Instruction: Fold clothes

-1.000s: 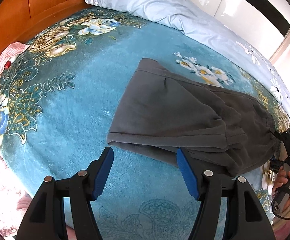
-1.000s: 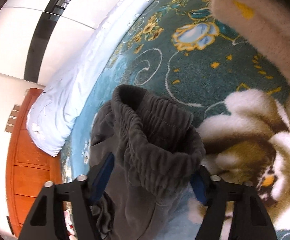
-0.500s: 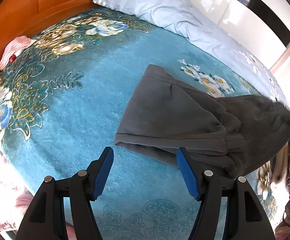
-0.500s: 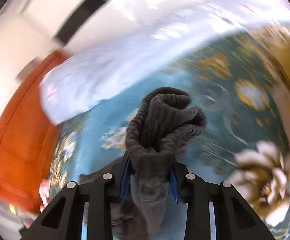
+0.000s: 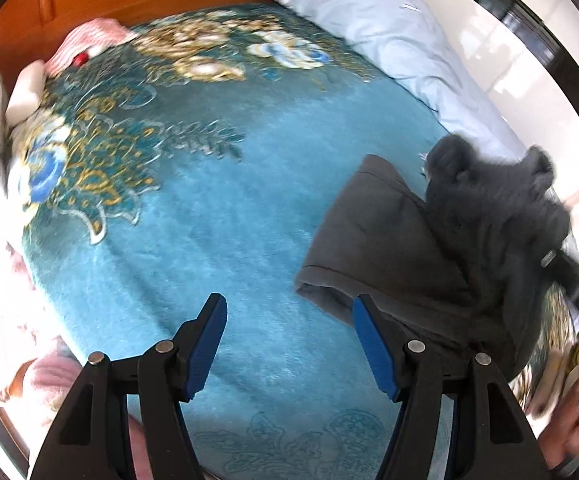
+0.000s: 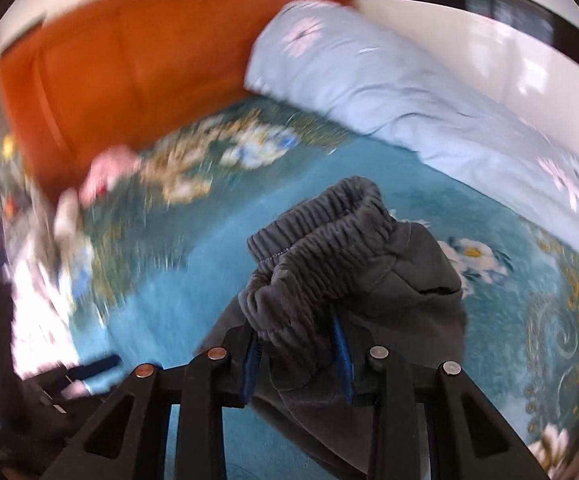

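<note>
Grey trousers [image 6: 353,280] lie at three o'clock on the teal blanket [image 5: 217,216] — waistband bunched and pinched between the right gripper [image 6: 297,356] pads. Left gripper [image 5: 289,344] at six o'clock, jaws spread over bare blanket — nothing between them.

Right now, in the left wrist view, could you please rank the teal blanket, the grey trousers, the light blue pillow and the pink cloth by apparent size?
1. Teal blanket, fills most of the view.
2. Grey trousers.
3. Light blue pillow; it lies farther off and is partly cut off, so second and third are unsure.
4. Pink cloth, clearly smallest.
</note>
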Tool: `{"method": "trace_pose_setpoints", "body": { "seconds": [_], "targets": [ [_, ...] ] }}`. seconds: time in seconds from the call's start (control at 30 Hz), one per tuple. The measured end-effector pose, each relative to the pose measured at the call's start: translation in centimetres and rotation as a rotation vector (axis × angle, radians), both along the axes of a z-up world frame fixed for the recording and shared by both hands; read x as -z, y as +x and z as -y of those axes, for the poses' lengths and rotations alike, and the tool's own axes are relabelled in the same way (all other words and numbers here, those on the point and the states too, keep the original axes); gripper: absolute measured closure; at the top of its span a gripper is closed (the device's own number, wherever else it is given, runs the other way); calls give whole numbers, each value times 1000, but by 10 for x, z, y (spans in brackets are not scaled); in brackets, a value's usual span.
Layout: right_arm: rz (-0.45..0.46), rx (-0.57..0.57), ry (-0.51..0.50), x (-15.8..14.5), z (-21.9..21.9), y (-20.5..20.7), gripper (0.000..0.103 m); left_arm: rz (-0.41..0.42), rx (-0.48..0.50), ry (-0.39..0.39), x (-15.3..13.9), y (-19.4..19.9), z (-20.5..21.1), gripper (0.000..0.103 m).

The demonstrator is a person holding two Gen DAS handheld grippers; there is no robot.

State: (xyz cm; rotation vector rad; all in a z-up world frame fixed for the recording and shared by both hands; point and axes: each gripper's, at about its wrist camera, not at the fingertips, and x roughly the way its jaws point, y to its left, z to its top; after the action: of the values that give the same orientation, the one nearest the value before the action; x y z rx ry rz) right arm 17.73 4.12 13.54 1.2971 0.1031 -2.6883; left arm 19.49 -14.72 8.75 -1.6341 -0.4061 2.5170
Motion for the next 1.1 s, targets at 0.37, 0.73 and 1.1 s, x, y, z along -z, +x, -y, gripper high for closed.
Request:
{"method": "trace_pose_setpoints", "body": {
  "seconds": [0.37, 0.73, 1.1],
  "targets": [
    [60, -114, 122, 29, 25, 28, 44, 76, -74, 49, 19, -5, 18, 37],
    [70, 55, -324, 5, -79, 35, 41, 117, -21, 218, 26, -11, 14, 37],
    [183, 347, -487, 46, -166, 32, 41, 206, 270, 351, 35, -20, -66, 26]
  ]
}}
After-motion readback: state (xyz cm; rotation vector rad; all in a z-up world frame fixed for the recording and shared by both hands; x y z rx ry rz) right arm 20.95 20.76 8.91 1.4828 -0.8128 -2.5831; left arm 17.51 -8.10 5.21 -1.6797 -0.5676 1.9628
